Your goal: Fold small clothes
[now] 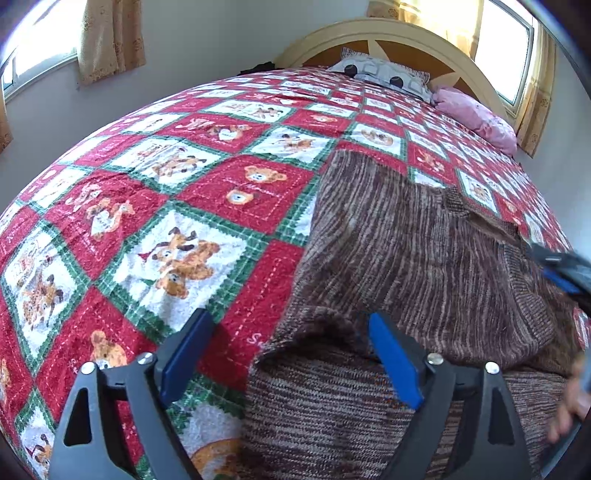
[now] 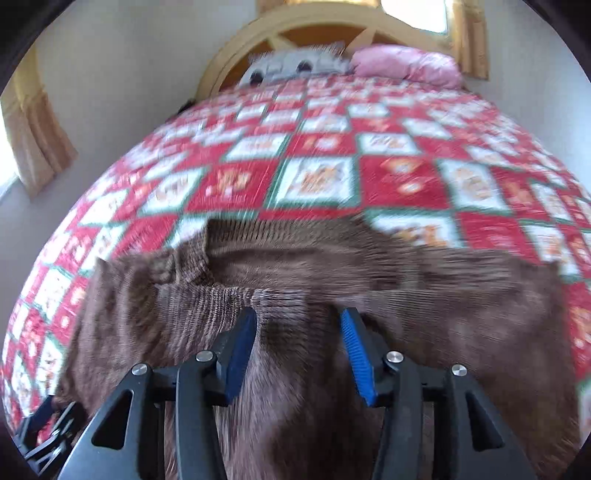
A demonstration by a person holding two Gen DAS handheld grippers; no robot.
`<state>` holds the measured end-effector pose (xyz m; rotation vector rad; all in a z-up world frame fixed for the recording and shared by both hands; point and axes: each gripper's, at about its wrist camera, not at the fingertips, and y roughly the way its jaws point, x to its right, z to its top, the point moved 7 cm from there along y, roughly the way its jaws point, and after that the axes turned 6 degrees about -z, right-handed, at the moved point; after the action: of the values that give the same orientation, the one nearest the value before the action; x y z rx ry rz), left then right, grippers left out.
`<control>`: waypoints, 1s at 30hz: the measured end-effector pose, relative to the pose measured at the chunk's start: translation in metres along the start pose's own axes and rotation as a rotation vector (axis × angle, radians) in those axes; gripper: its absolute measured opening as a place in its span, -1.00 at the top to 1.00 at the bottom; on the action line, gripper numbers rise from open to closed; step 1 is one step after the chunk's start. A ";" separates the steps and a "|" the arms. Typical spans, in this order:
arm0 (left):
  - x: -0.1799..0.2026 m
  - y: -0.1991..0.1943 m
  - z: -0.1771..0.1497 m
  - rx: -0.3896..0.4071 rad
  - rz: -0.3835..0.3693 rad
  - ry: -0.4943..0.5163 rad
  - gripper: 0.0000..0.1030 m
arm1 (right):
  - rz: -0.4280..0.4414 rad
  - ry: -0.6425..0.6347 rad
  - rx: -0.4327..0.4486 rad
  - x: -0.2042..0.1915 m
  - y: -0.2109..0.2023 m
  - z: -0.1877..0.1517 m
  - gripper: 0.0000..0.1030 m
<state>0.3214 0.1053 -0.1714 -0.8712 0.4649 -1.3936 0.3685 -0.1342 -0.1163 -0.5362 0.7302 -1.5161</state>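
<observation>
A brown striped knitted sweater (image 1: 424, 251) lies spread on the bed's red, white and green patchwork quilt (image 1: 184, 184). My left gripper (image 1: 291, 354) is open, its blue pads straddling the sweater's near left edge, where a fold bulges up. My right gripper (image 2: 299, 343) is open over the sweater (image 2: 332, 266), just short of its ribbed collar; that view is motion-blurred. The right gripper also shows at the right edge of the left wrist view (image 1: 565, 269). The left gripper shows at the lower left of the right wrist view (image 2: 44, 432).
A grey patterned pillow (image 1: 380, 70) and a pink pillow (image 1: 476, 114) lie at the wooden headboard (image 1: 369, 33). Curtained windows (image 1: 110, 37) flank the bed. White walls surround it.
</observation>
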 end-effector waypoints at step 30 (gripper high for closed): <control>-0.054 -0.197 -0.138 -0.007 -0.410 0.368 -0.87 | -0.254 0.130 0.573 0.248 -0.509 -0.175 -0.15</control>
<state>0.0821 0.1324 -0.1188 -0.7413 0.5911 -1.9467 -0.1298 -0.3630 0.1073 -0.0975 0.3007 -1.9144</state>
